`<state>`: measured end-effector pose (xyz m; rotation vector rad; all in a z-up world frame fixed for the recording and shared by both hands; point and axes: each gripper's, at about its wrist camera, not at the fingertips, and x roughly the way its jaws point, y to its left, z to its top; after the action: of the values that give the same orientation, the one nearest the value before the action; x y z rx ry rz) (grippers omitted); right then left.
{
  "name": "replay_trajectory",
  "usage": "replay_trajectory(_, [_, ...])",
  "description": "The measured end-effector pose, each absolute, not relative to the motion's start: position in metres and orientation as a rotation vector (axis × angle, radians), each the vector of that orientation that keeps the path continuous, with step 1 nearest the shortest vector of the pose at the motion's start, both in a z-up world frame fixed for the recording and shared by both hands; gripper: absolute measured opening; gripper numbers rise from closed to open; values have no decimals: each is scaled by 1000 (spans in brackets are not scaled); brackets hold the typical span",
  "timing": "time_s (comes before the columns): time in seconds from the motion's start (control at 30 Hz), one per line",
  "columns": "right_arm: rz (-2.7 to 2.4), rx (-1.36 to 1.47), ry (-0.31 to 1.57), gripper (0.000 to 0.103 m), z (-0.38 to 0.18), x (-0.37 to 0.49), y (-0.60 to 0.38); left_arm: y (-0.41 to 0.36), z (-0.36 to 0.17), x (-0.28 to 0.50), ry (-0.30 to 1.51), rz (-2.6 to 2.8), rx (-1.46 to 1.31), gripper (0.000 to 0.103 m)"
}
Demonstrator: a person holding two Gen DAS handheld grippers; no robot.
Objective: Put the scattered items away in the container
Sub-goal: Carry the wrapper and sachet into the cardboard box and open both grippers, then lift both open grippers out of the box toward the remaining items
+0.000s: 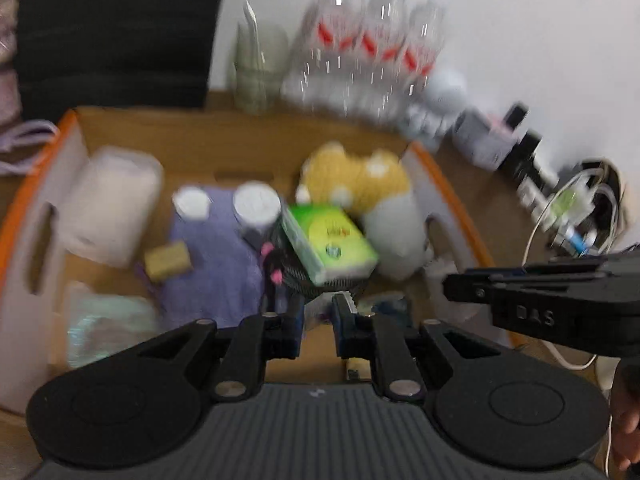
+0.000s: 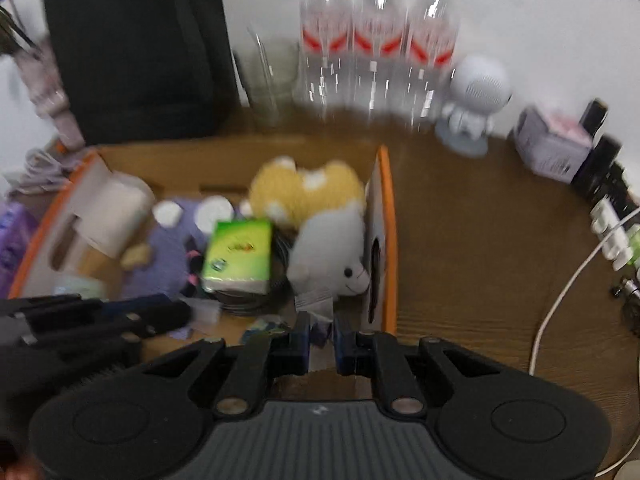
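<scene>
An orange-edged cardboard box [image 1: 72, 120] [image 2: 386, 184] sits on the wooden table. It holds a green tissue pack [image 1: 330, 240] [image 2: 238, 254], a yellow and white plush toy [image 1: 360, 184] [image 2: 320, 216], a purple cloth [image 1: 216, 256], two white caps [image 1: 256, 200], a white roll [image 1: 112, 204] [image 2: 116, 212] and a black coil [image 2: 276, 280]. My left gripper [image 1: 319, 312] hovers over the box's near side, jaws slightly apart and empty. My right gripper [image 2: 321, 334] is over the box's near right corner, jaws slightly apart with nothing clearly between them. Both views are blurred.
Three clear water bottles [image 2: 378, 40], a glass cup [image 2: 276, 76] and a black bag [image 2: 136, 48] stand behind the box. A white robot figure [image 2: 476, 96], a small box [image 2: 552, 148], a power strip [image 2: 612, 224] and a white cable [image 2: 560, 300] lie to the right.
</scene>
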<state>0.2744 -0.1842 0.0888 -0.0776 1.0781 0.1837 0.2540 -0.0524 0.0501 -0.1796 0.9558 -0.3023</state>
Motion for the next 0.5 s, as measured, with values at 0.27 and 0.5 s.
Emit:
replay_trajectory(0.27, [160, -171, 1094, 35, 81, 282, -171, -45, 72, 252, 941, -320, -139, 31])
replay_trajectory(0.5, [211, -46, 1112, 60, 126, 271, -186, -23, 125, 246, 935, -180, -29, 85])
